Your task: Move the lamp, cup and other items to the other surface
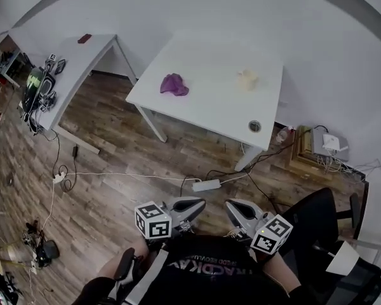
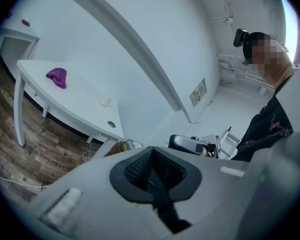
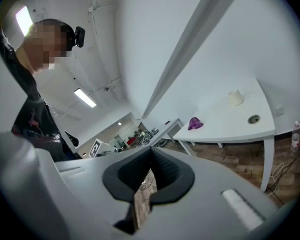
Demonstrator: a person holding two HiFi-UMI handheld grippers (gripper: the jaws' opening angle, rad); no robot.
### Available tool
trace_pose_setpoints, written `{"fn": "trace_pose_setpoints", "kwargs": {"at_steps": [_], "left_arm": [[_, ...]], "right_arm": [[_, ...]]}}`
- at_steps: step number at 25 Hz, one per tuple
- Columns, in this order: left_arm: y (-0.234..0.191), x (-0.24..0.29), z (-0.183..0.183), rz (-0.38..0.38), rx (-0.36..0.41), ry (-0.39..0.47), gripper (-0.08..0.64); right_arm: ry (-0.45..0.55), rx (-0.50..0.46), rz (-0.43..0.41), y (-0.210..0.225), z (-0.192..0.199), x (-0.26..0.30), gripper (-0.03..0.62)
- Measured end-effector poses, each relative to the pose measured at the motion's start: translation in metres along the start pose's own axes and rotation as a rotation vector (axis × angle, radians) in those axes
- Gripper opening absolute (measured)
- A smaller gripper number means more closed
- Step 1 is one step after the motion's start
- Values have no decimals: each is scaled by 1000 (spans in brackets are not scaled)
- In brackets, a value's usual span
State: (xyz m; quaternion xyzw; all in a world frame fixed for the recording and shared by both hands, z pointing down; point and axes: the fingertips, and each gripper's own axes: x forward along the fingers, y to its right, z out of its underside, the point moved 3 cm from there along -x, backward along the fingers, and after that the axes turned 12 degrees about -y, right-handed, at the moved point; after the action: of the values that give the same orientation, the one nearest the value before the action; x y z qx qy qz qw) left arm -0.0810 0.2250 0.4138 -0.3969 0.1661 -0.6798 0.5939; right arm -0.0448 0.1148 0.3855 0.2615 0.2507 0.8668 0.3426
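Note:
On the white table point(image 1: 209, 110) ahead lie a crumpled purple cloth point(image 1: 174, 84) and a small cream cup-like thing point(image 1: 246, 79). The cloth point(image 2: 56, 77) and cup point(image 2: 105, 100) also show in the left gripper view, and again in the right gripper view, cloth point(image 3: 195, 123) and cup point(image 3: 235, 97). Both grippers are held close to the person's chest, well short of the table. My left gripper point(image 1: 197, 203) point(image 2: 152, 156) is shut and holds nothing. My right gripper point(image 1: 233, 207) point(image 3: 151, 156) is likewise shut and holds nothing. No lamp is in view.
A second white table point(image 1: 92, 49) at the left carries a small red item point(image 1: 84, 38) and dark electronics point(image 1: 39, 84). A power strip point(image 1: 206, 185) and cables lie on the wooden floor. A black chair point(image 1: 317, 221) stands at the right, a wooden box point(image 1: 308, 151) by the wall.

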Motion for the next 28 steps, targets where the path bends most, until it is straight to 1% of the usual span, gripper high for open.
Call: {"fn": "trace_pose_setpoints", "kwargs": {"at_steps": [3,6,9,15,17,22,28], "left_arm": [[-21,-34,-7,-9,4,18,6],[-38,-57,-15,-6,21,23,6],[-52,-73,-16,-9,26,21,6],[-71,-100,-6,-28,19,32,5],[-75,-106,-3,-35,17,34,5],[-78,-119,3,-46,5,59,5],[-74,-122,10,-39,19,60,5]], "right_arm": [[-21,-69,3,-18,-7,36,5],[-31,-103,9,-30,-10,67,5],[-48,-106,20,-34,-8,91,5],[-77,-72,16,-38,3,125,5],[-91,-74,9,-41,5,133,4],[-119,-117,-3,-54,10,143,5],[-115,-113,0,-58,15,142,5]]}}
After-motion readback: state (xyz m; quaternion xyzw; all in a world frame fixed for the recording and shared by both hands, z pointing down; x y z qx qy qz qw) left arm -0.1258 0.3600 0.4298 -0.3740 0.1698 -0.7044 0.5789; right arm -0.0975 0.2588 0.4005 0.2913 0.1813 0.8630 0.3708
